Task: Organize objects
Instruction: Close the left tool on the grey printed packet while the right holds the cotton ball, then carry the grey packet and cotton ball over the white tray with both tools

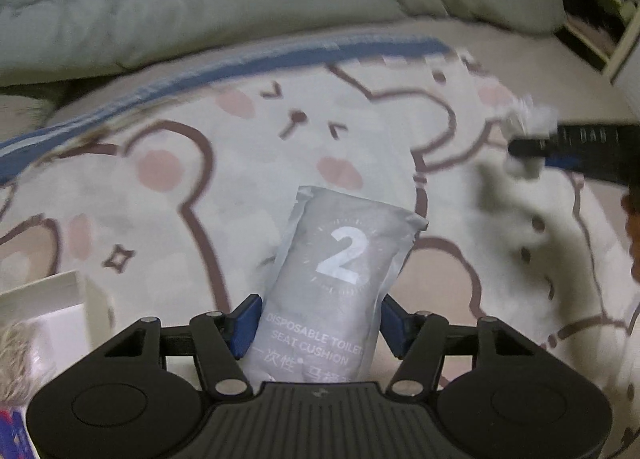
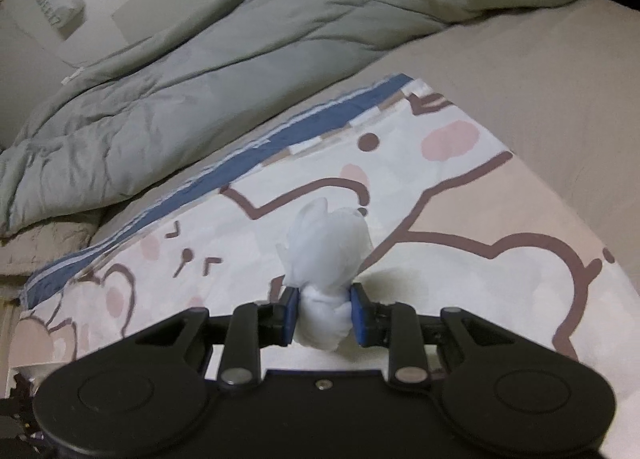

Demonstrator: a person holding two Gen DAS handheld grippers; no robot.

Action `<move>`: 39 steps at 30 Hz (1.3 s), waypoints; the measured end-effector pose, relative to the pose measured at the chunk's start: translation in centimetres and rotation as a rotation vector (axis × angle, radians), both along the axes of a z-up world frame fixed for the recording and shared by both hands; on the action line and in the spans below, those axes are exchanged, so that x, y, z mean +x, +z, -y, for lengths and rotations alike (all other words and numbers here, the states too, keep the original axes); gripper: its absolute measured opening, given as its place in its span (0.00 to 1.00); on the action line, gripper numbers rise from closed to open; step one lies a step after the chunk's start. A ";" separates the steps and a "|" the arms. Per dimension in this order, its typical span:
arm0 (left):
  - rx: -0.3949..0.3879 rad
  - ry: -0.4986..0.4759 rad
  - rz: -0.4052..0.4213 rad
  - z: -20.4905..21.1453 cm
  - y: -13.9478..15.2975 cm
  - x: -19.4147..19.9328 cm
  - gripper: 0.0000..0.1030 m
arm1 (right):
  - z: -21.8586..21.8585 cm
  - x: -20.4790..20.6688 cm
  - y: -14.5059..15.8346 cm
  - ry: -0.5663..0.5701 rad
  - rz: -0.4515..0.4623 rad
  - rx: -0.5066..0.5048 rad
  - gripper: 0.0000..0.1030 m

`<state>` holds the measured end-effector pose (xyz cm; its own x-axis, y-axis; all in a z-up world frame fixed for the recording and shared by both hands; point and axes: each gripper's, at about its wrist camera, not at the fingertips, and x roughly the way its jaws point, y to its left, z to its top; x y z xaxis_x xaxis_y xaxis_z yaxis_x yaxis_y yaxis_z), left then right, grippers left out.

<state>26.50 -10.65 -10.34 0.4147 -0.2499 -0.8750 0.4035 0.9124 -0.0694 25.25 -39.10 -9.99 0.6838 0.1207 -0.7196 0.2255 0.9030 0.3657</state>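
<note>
Quilt: a grey-green quilt lies bunched along the far side of the bed.
Blanket: a bear-print blanket with a blue edge is spread under both tools.
Left view only: a white box at the lower left, something pale and fuzzy inside, too blurred to name; the right gripper shows at the right edge, blurred.
Right view only: a label on the far surface.
Left gripper: clamped on a grey packet marked "2", held upright above the blanket.
Right gripper: squeezing a white wad, crumpled, lifted over the blanket.
</note>
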 end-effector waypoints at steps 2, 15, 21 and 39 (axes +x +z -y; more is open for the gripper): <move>-0.011 0.033 0.035 -0.7 1.1 -0.7 0.61 | -0.6 -0.6 0.8 0.017 0.009 -0.010 0.27; -0.044 0.152 0.177 -5.6 6.5 -6.9 0.61 | -6.8 -5.1 6.4 0.169 0.101 -0.049 0.27; -0.038 0.175 0.201 -8.3 7.4 -8.8 0.61 | -10.8 -7.4 8.5 0.229 0.144 -0.055 0.28; -0.095 0.430 0.237 -22.6 8.3 -10.4 0.61 | -22.1 -8.1 9.6 0.369 0.174 0.011 0.28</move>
